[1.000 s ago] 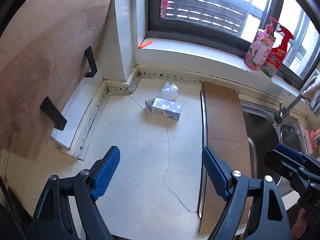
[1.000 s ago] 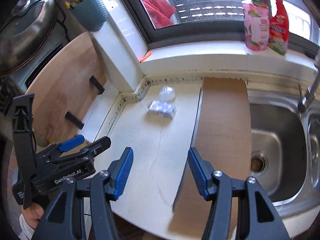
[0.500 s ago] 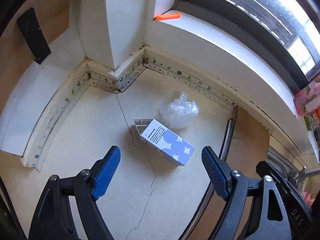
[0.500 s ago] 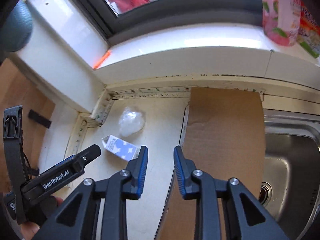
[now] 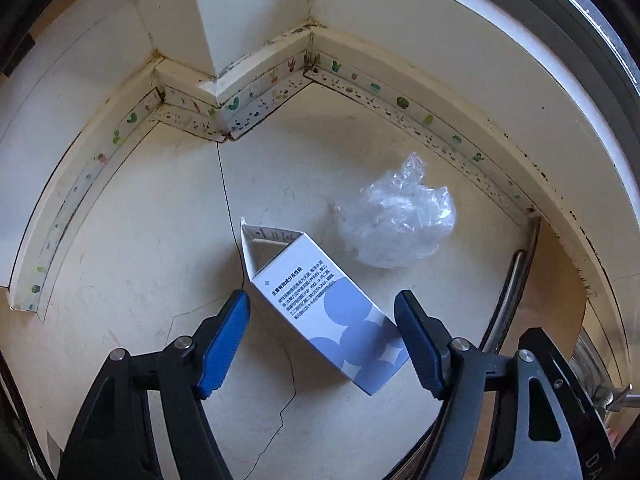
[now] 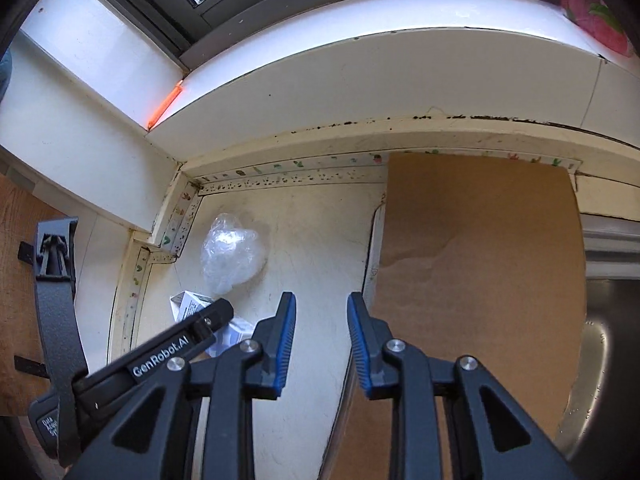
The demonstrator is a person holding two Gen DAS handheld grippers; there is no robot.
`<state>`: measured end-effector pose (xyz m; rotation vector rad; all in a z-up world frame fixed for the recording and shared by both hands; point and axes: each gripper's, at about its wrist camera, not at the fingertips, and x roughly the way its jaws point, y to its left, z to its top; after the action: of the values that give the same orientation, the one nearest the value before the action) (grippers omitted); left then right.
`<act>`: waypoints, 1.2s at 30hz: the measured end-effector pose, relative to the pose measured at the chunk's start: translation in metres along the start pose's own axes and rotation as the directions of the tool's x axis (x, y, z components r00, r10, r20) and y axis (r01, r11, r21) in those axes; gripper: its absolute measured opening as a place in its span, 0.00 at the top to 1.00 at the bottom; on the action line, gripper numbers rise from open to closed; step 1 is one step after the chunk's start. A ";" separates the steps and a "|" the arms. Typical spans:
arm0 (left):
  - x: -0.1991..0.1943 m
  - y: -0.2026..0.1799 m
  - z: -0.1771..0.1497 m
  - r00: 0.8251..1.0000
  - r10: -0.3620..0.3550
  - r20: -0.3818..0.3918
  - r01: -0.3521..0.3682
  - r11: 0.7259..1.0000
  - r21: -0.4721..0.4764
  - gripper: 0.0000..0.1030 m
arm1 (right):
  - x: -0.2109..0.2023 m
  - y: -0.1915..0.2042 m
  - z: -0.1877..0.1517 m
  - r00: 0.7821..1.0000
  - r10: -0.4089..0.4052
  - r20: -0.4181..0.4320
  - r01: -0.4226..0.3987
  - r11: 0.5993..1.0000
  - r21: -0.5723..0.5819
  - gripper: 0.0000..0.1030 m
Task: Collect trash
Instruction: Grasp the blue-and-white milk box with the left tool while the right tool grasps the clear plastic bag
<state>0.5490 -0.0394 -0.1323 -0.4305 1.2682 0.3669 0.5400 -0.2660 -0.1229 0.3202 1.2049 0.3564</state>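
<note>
The white and blue cardboard carton (image 5: 320, 306) lies on its side on the cream worktop (image 5: 140, 248), near the back corner, its open flap end toward the wall trim. Just beside it, nearer the back edge, sits the crumpled clear plastic bag (image 5: 396, 216), apart from the carton as far as I can see. My left gripper (image 5: 322, 306) is tilted down over the carton with its blue-padded fingers (image 5: 224, 340) spread wide on either side of the box; neither pad touches it. In the right wrist view, the right gripper (image 6: 322, 308) points toward the back wall, low over the worktop, its jaws parted by a narrow gap and holding nothing. It sits by the edge of the brown cardboard sheet (image 6: 480, 260) that covers the worktop next to the steel sink (image 6: 600, 320).
</note>
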 end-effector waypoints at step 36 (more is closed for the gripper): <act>-0.035 0.049 0.003 0.976 0.028 0.214 -0.073 0.977 0.202 0.68 | 0.090 0.067 0.024 0.996 0.085 -0.004 -0.085 0.996 -0.014 0.51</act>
<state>0.5183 0.0035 -0.1027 -0.1748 1.0984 0.3097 0.5850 -0.1682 -0.1630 0.3595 1.1943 0.4392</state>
